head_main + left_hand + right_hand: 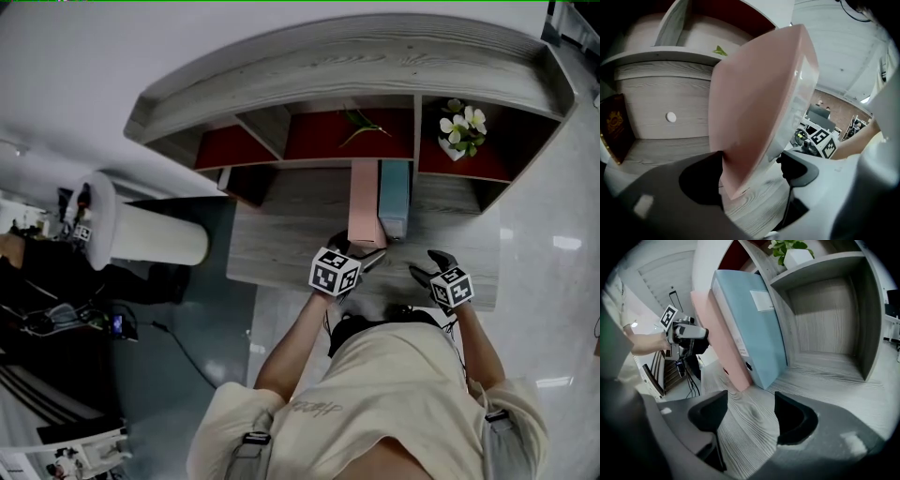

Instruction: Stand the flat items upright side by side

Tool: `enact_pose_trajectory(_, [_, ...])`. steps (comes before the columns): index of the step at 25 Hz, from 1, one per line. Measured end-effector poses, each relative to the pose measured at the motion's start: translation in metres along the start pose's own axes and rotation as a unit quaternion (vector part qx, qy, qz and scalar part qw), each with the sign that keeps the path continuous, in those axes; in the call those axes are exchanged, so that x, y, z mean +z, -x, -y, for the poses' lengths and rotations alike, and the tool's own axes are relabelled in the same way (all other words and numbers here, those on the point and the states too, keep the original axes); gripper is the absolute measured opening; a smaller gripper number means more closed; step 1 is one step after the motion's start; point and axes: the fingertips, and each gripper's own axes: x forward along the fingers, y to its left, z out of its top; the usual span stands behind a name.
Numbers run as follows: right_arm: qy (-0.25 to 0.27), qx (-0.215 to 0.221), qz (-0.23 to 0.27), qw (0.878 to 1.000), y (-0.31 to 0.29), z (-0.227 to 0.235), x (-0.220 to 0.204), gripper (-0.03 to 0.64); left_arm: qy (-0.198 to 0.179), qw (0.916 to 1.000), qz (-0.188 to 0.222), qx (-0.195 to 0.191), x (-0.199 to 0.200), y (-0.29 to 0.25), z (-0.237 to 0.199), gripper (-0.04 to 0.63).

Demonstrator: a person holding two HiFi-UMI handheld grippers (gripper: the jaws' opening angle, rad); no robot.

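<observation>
A pink binder (366, 202) and a light blue binder (395, 192) stand upright side by side on the grey wooden desk (281, 234), spines toward me. In the right gripper view the blue binder (754, 324) leans against the pink binder (719, 338). My left gripper (361, 248) is at the pink binder's near end. In the left gripper view the pink binder (759, 93) has its lower corner between the jaws of the left gripper (750, 176), with a gap on the right side. My right gripper (428, 265) hovers open over bare desk, and nothing lies between the jaws of the right gripper (750, 411).
Shelf cubbies with red backs run along the desk's rear. One holds a white potted plant (461, 131), another a green sprig (361, 127). A dark red book (616, 131) stands at the left. A white cylinder (150, 234) lies left of the desk.
</observation>
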Motion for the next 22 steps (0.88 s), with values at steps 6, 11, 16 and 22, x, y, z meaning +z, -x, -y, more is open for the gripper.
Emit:
enact_pose_trajectory(6, [-0.011,-0.009,0.001,1.000,0.005,0.013,-0.001,0.305,-0.020,0.9994,-0.008,-0.027,0.005,-0.006,-0.008,0.410])
enact_pose_trajectory(11, [-0.020,-0.015,-0.001,1.000,0.004,0.021,-0.003,0.305,-0.061,0.9959,-0.030,-0.059,0.007,-0.010,-0.013,0.376])
enact_pose_trajectory(16, [-0.026,-0.019,0.000,0.999,0.001,0.026,0.002,0.307,-0.069,0.9945,-0.026,-0.074,0.015,-0.018,-0.021,0.376])
enact_pose_trajectory(22, [-0.037,-0.030,0.002,0.999,0.000,0.035,0.007,0.305,-0.073,0.9927,-0.029,-0.091,0.021,-0.027,-0.026,0.373])
